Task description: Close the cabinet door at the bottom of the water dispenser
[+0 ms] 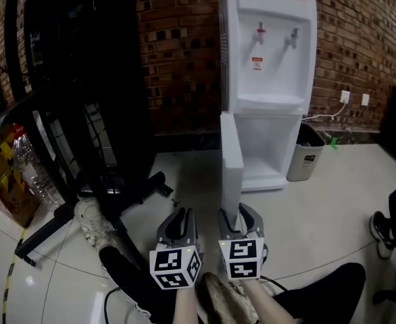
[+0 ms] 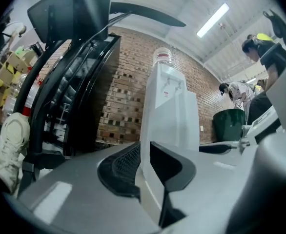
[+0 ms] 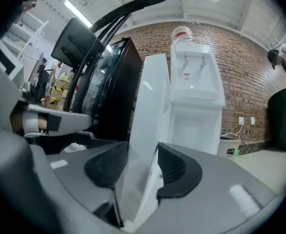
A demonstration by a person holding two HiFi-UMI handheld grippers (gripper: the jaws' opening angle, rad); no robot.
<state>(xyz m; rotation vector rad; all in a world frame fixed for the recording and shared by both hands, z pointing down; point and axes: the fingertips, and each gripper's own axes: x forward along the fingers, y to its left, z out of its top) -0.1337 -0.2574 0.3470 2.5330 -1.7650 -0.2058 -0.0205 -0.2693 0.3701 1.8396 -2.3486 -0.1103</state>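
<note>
left gripper: grey two-jaw left gripper (image 1: 180, 214) held level, pointing at the far wall, just left of the door, marker cube toward the camera
left jaws: released, narrow gap, nothing in it
right gripper: grey right gripper (image 1: 238, 214) held level, beside the left one
right jaws: grasping the near edge of the flat white cabinet door (image 1: 231, 160)
door: swung open toward the camera, at the base of the white plastic water dispenser (image 1: 269, 66)
writing: small red label (image 1: 257, 63) on the dispenser front, unreadable
</note>
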